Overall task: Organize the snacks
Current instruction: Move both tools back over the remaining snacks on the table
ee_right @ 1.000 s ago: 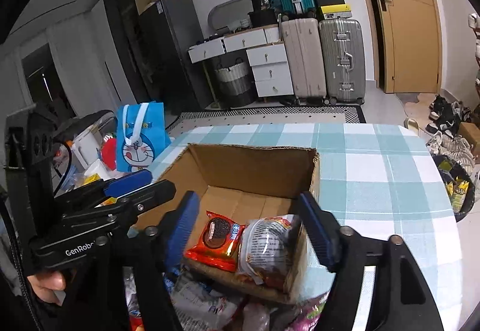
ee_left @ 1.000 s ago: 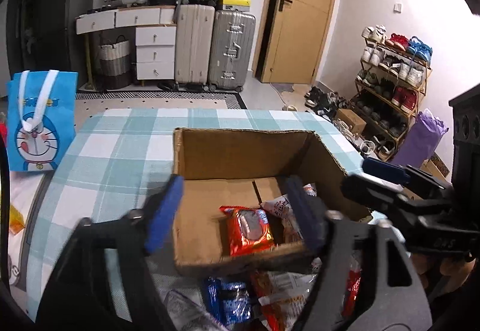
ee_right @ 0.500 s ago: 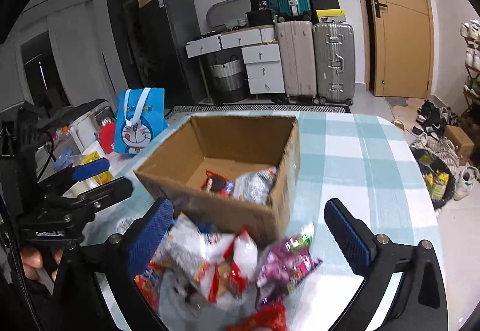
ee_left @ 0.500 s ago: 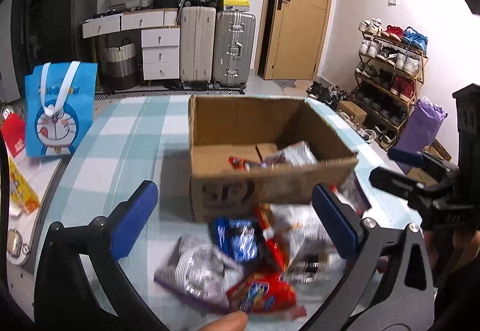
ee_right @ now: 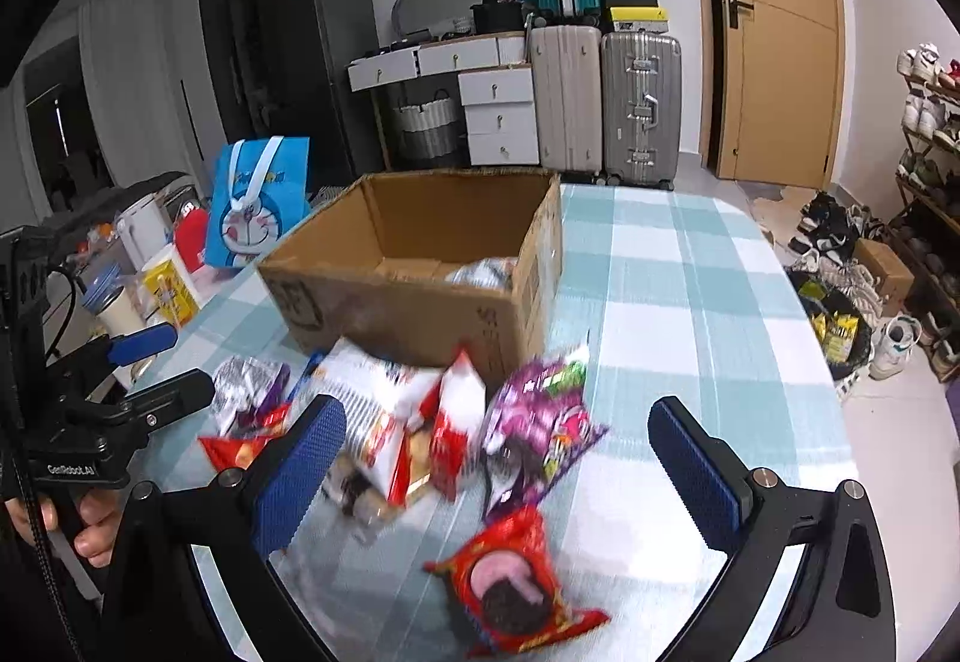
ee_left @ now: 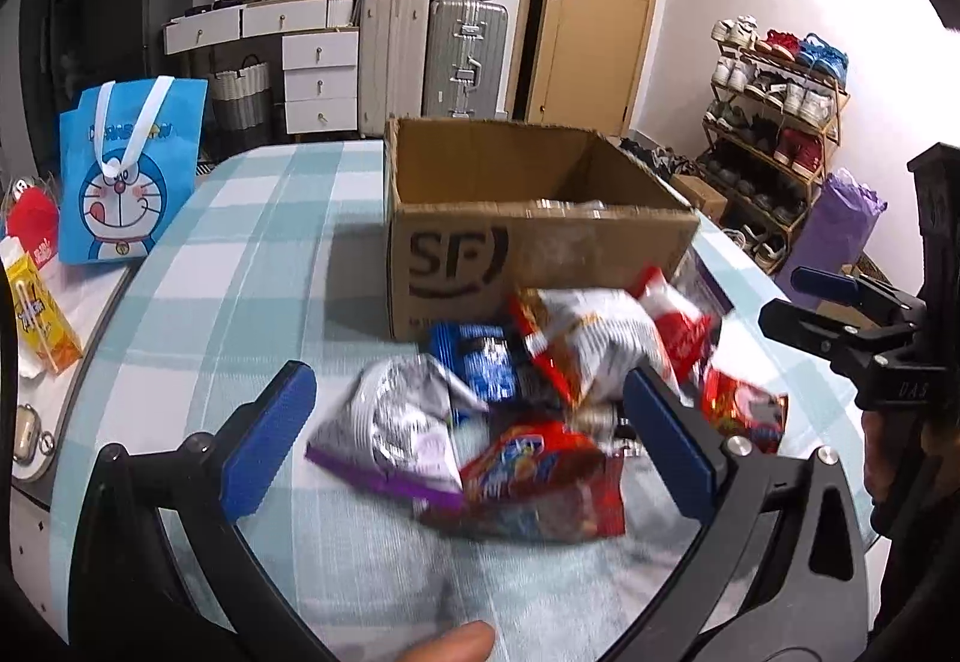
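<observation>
The cardboard box [ee_left: 540,242] is showing "SF" in black on the wall facing the left gripper [ee_left: 474,440], and it is sitting straight ahead of both grippers on the checked tablecloth [ee_left: 240,266]. The left gripper is standing with its blue pads spread wide, holding nothing; the right gripper [ee_right: 498,458] is likewise spread wide and empty. "GenRobot.AI" is reading in white on the left gripper's body in the right wrist view.

The snack packets are lying in a loose heap between the grippers and the box, too blurred to read or count surely. Between the left pads a silver and purple packet [ee_left: 402,428] and a red packet [ee_left: 528,482] are lying, with a blue packet [ee_left: 480,362] and a white and red bag [ee_left: 588,338] beyond them. Just under the right gripper a red cookie packet [ee_right: 510,584] is lying apart; a purple packet [ee_right: 540,422] is resting ahead of it.

Off to the left, one blue Doraemon bag [ee_left: 129,170] is standing upright.
</observation>
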`<state>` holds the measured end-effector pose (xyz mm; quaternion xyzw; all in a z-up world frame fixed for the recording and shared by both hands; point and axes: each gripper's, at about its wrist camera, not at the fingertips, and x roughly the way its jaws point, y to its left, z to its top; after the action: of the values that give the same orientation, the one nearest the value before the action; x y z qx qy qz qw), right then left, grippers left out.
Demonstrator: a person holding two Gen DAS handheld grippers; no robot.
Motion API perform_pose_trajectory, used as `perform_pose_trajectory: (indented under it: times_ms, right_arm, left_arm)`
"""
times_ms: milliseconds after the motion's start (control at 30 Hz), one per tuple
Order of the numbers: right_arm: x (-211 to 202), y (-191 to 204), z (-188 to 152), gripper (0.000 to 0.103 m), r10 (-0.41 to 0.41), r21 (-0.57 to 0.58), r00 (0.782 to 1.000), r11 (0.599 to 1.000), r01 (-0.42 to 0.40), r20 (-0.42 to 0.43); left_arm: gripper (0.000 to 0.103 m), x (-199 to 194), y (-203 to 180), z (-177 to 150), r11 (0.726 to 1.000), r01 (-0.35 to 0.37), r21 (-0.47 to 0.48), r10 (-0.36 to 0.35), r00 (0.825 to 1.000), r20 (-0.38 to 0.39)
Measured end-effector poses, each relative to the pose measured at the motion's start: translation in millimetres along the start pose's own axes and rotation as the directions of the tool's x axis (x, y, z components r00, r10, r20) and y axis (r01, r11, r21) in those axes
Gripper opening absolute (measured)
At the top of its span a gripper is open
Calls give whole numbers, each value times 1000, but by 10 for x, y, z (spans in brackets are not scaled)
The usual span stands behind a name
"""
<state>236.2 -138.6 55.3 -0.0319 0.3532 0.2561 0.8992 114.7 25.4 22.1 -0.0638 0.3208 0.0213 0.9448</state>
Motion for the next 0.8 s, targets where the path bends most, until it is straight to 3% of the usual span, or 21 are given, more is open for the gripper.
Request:
perform_pose_trajectory:
  times_ms: [433,800]
  right_arm:
    - [-107,-37,-415,102,-5,-2,999,1000,4,-48]
    - [164,-90,-606,102,42,-41,983,998,-50,-180]
  left_arm:
    - [102,93,-86,-136,1000,17,6,-17,998,-56]
    - [102,242,-122,-205,1000,27,10,-26,996,-87]
